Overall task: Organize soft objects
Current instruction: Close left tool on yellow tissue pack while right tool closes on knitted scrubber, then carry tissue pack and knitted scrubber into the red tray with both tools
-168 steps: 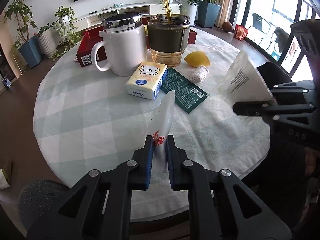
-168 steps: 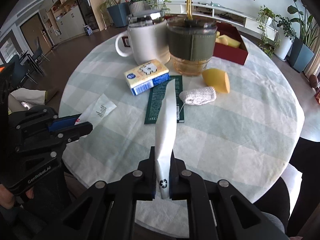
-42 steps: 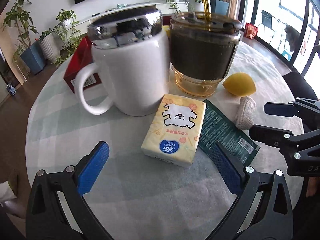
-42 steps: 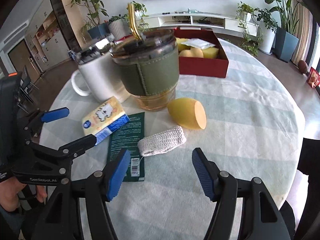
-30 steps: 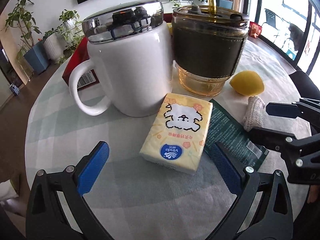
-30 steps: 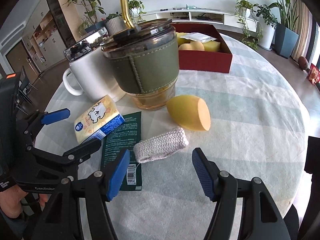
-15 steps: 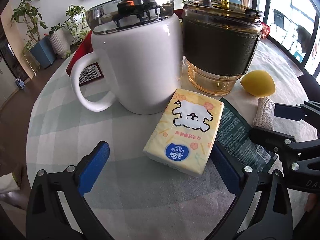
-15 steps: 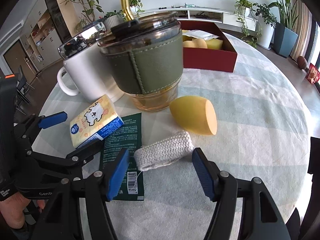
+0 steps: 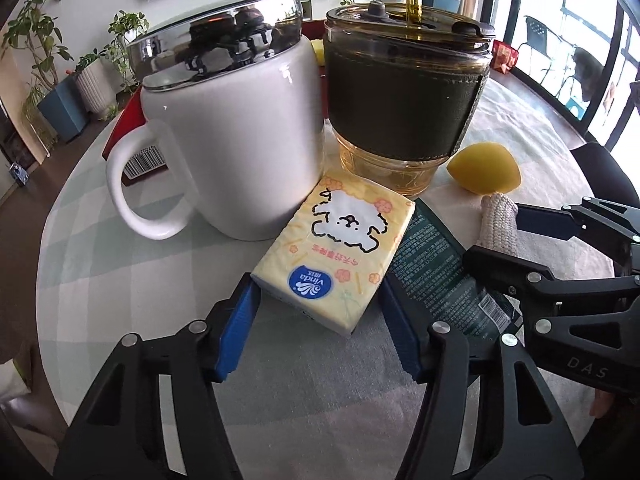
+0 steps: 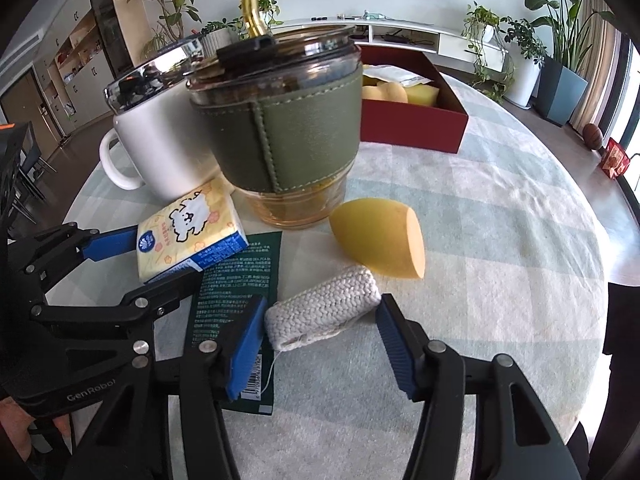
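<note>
A yellow Vinda tissue pack [image 9: 336, 252] lies on the checked tablecloth in front of a white mug. My left gripper [image 9: 318, 300] is open, its blue pads on either side of the pack's near end, close to its sides. A white knitted roll [image 10: 322, 312] lies beside a yellow egg-shaped sponge [image 10: 380, 236]. My right gripper [image 10: 320, 332] is open with its pads on either side of the roll. The tissue pack [image 10: 188, 228] and the left gripper [image 10: 132, 264] also show in the right wrist view; the roll [image 9: 498, 224] and the sponge [image 9: 484, 168] also show in the left wrist view.
A white mug with a chrome lid [image 9: 232, 136] and a glass tumbler with a green sleeve [image 9: 404, 100] stand just behind. A dark green sachet [image 10: 236, 280] lies flat between the grippers. A red box [image 10: 416, 124] holding yellow sponges stands at the back.
Both grippers dropped their paper packets earlier. In the last second both moved forward and narrowed: the left around the tissue pack, the right around the knitted roll.
</note>
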The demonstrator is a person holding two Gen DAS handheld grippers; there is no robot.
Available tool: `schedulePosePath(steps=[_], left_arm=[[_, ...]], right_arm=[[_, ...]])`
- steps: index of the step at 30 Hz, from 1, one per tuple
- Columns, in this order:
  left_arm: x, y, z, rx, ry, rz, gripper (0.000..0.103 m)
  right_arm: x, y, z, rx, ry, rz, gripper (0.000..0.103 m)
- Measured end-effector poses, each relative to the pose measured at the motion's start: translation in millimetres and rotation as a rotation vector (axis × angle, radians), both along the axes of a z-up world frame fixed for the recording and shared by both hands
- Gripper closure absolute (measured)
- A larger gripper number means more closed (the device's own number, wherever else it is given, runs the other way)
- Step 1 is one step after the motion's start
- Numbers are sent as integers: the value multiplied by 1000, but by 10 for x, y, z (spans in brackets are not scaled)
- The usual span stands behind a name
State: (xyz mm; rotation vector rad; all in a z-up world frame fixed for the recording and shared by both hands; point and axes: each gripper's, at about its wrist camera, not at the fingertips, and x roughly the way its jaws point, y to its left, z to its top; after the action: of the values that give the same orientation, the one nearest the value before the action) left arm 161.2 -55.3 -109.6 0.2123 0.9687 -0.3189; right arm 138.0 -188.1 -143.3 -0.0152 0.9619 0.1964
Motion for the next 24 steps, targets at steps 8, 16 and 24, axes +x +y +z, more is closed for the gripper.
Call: schedulePosePath(steps=[8,16,24], left_arm=[[-172,100,145,-19,-41,28,45],[-570,195,393,-46,-69,79,45],[-839,314,559,-63,-94,127,45]], right_arm=[[-158,7,152,-19,-29,-2,46],[-433,50,426,-8,-46,8,46],[-641,145,698,-9,-85,26,46]])
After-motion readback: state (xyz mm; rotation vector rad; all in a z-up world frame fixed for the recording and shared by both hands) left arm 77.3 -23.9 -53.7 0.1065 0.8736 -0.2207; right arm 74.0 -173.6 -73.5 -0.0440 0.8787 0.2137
